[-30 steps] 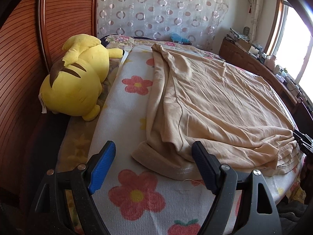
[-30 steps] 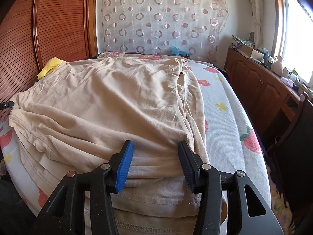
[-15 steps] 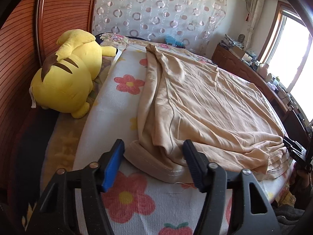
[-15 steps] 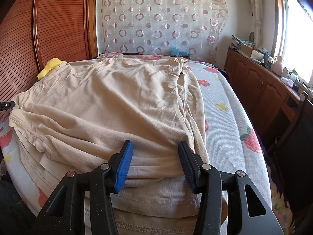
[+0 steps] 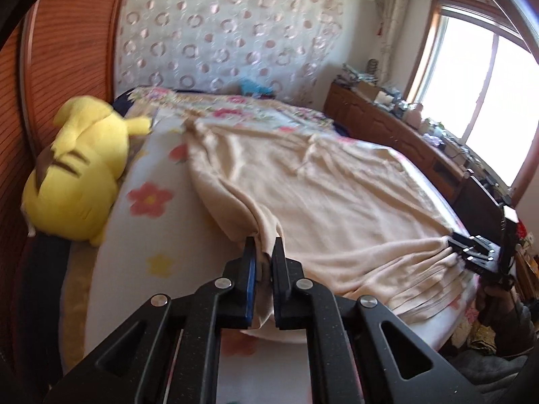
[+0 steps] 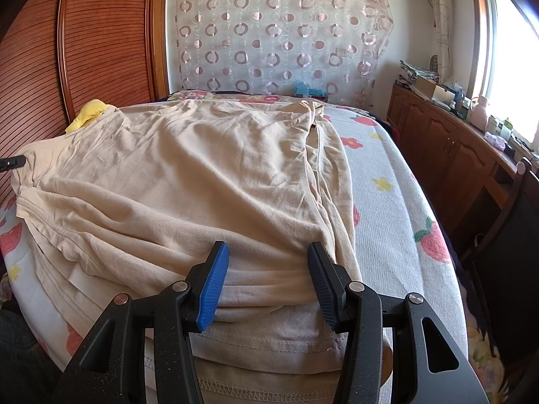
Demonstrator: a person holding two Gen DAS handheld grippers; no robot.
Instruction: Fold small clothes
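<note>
A large beige garment (image 5: pixel 337 195) lies spread over the flower-print bed sheet (image 5: pixel 151 235). My left gripper (image 5: pixel 264 245) is shut on the garment's near left corner, and the cloth rises in a ridge from the bed into its jaws. In the right wrist view the same garment (image 6: pixel 202 175) fills the bed. My right gripper (image 6: pixel 267 252) holds a thick bunch of the hem between its pads. Seen from the left wrist, the right gripper (image 5: pixel 454 242) sits at the garment's right corner with folds drawn toward it. The left gripper's tip (image 6: pixel 13 161) shows at the far left edge.
A yellow plush toy (image 5: pixel 81 165) lies at the bed's left side against a slatted wooden wardrobe (image 6: pixel 101 33). A long wooden cabinet (image 6: pixel 454 155) with clutter runs under the window on the right. A dark chair (image 6: pixel 505 235) stands near the bed's right edge.
My left gripper went from wide open around the garment's corner to shut on it, then rose and lifted that corner off the sheet. The right gripper kept still with its bunch of hem.
</note>
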